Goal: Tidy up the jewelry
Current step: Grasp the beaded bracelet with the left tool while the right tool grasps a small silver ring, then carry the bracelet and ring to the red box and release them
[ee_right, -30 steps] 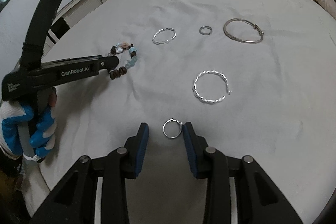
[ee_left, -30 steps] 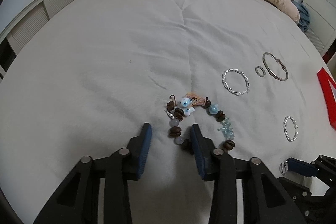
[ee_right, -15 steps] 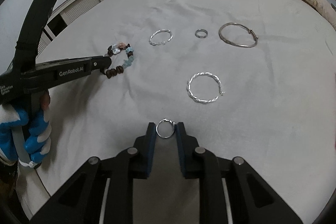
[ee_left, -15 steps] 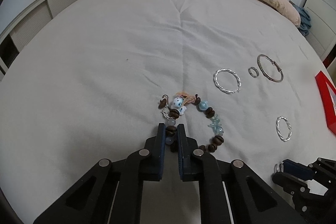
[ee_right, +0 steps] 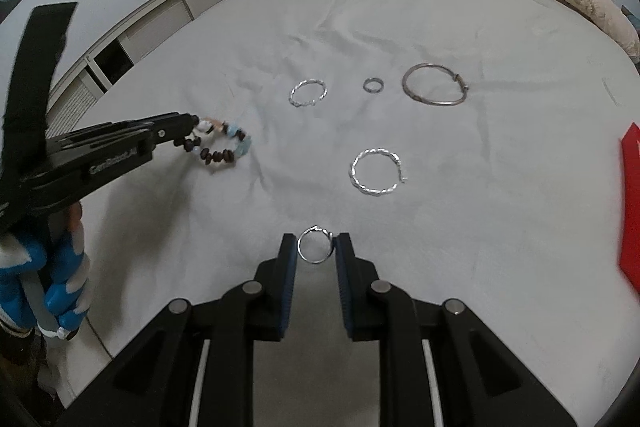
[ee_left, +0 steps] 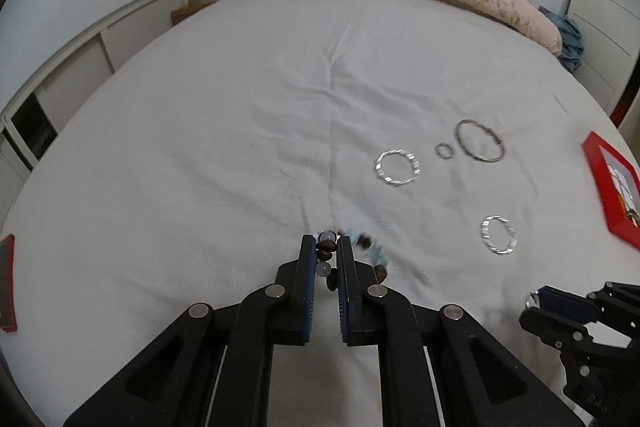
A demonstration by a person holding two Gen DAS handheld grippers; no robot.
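Jewelry is mid-pickup on both sides: L gripper point(ee_left: 325, 255) has its jaws clamped on the beaded bracelet point(ee_right: 222, 147), rest of the strand trailing off to the jaws' right; R gripper point(ee_right: 316, 247) has jaws pinched on the small wire ring point(ee_right: 315, 245), gripped at its two sides. Just ahead of the R jaws lies a twisted silver hoop point(ee_right: 376, 171); farther ahead, a smaller twisted hoop point(ee_right: 308, 93), a tiny ring point(ee_right: 373, 85) and a plain bangle point(ee_right: 434, 89), all loose on the bed point(ee_right: 480, 187). Step looks like lift-and-carry; next move needs steady grip, esp. on the thin ring, and a drop spot. Red box point(ee_left: 610, 187) at far R is cut off, contents unclear. Bracelet blurred in L view; whether it's clear of the bed, can't tell.
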